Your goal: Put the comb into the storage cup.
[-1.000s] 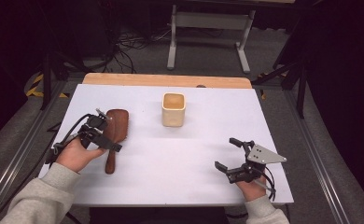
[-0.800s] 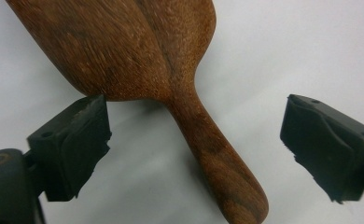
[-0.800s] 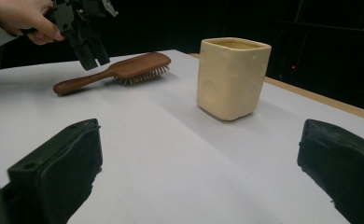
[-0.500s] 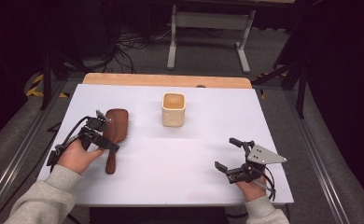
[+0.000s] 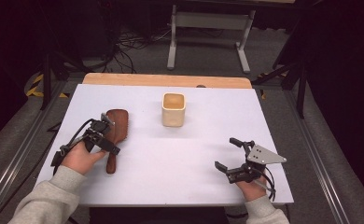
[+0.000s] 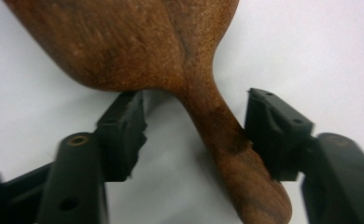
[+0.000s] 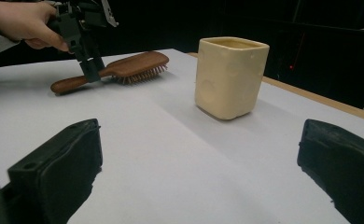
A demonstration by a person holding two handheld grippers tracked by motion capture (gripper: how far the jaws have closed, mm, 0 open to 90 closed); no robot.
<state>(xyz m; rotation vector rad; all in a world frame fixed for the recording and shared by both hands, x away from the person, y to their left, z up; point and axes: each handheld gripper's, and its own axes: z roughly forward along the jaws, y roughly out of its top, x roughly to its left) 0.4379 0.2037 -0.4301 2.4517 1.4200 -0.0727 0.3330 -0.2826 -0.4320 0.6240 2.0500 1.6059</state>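
A brown wooden hairbrush (image 5: pixel 118 121) lies bristles down on the white table (image 5: pixel 171 158), at its left, handle toward the person. My left gripper (image 5: pixel 111 142) reaches down over the handle. In the left gripper view the narrow neck of the hairbrush (image 6: pixel 138 46) runs between the jaws of the left gripper (image 6: pixel 194 126). These have just been closing: one pad meets the handle, the other stands a gap away. A cream square cup (image 5: pixel 173 109) stands upright mid-table. Near the front right, my right gripper (image 5: pixel 225 152) rests open, nothing between its jaws.
The right gripper view looks across bare tabletop at the cup (image 7: pixel 229 77), with the hairbrush (image 7: pixel 133 65) and the left gripper (image 7: pixel 90 70) beyond. A wooden strip (image 5: pixel 166 80) borders the table's far edge. A metal stand (image 5: pixel 208 28) and cables lie on the floor behind.
The left gripper's jaws have narrowed around the hairbrush handle, and that hand has shifted slightly. The right hand, the cup and the brush have stayed put.
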